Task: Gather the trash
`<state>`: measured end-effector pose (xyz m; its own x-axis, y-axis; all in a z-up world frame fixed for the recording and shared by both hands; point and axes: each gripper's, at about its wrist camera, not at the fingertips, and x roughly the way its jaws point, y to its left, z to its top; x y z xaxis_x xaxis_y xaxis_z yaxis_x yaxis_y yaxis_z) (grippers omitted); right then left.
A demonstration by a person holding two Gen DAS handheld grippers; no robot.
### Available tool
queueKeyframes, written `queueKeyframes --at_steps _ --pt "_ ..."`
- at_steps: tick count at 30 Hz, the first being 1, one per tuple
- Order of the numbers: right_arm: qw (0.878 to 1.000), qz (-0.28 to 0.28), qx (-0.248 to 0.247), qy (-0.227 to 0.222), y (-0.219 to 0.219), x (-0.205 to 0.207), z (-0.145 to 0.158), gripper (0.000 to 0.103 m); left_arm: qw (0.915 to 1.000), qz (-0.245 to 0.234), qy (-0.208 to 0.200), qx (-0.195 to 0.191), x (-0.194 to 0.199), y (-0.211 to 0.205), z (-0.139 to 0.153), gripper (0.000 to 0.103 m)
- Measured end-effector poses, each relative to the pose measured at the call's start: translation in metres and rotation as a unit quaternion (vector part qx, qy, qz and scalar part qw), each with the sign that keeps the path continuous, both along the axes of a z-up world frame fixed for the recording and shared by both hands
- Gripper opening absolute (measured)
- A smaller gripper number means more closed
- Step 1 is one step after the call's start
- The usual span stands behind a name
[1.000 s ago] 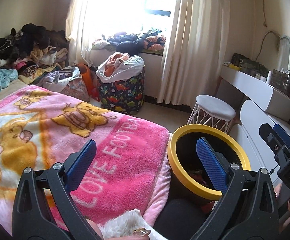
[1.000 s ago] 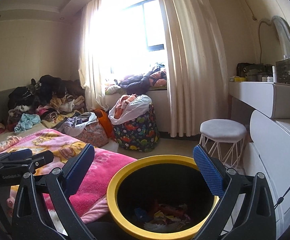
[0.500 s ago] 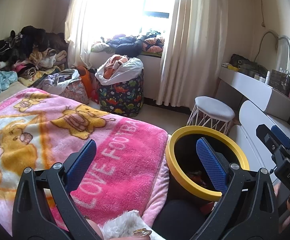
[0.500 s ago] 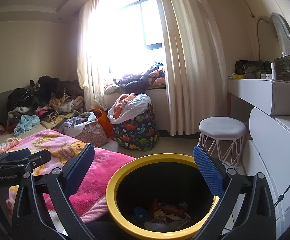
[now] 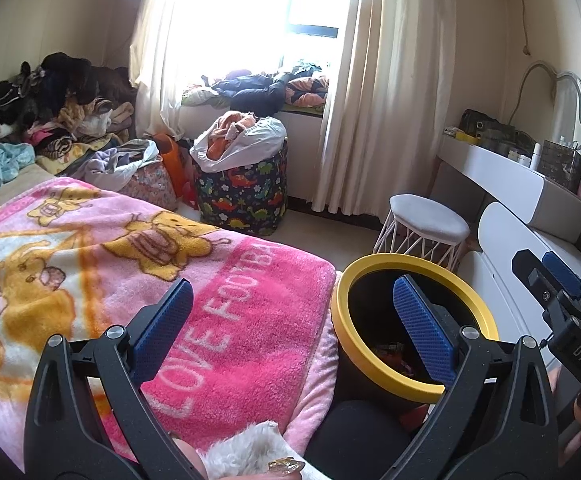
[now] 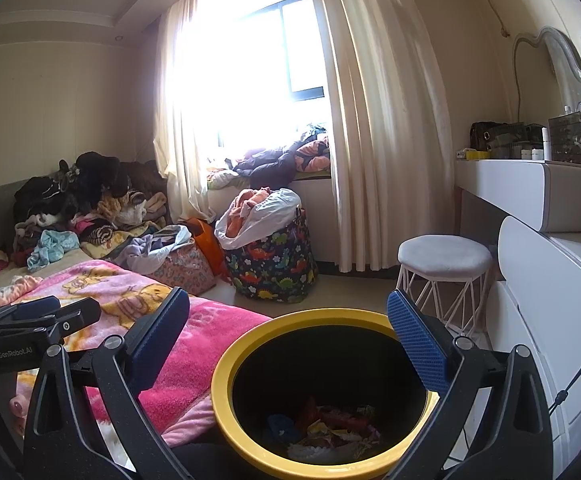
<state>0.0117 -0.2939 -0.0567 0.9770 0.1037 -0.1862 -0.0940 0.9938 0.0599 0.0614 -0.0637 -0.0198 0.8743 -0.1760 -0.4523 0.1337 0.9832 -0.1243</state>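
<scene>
**Both grippers empty over bin and bed**

Left gripper [image 5: 292, 320] jaws apart, nothing between, above pink blanket [image 5: 250, 320]. Right gripper [image 6: 288, 336] jaws apart, empty, over yellow-rimmed bin [image 6: 226, 384]. Bin sits just right of the bed, trash [image 6: 330, 428] lying at its bottom. White stool [image 6: 444, 260] beyond, far right.

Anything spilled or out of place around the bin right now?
Nothing spilled: wrappers lie inside the yellow-rimmed bin, which stands upright beside the pink blanket. Both grippers are open and hold nothing. Clothes are heaped at the far end of the bed.
</scene>
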Motion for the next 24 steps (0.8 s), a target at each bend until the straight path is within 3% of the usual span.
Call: queueKeyframes --at_steps 24 --pt "1.000 0.000 0.000 0.000 0.0011 -0.0005 0.0001 0.097 1.0000 0.000 0.000 0.001 -0.0006 -0.0004 -0.0010 0.092"
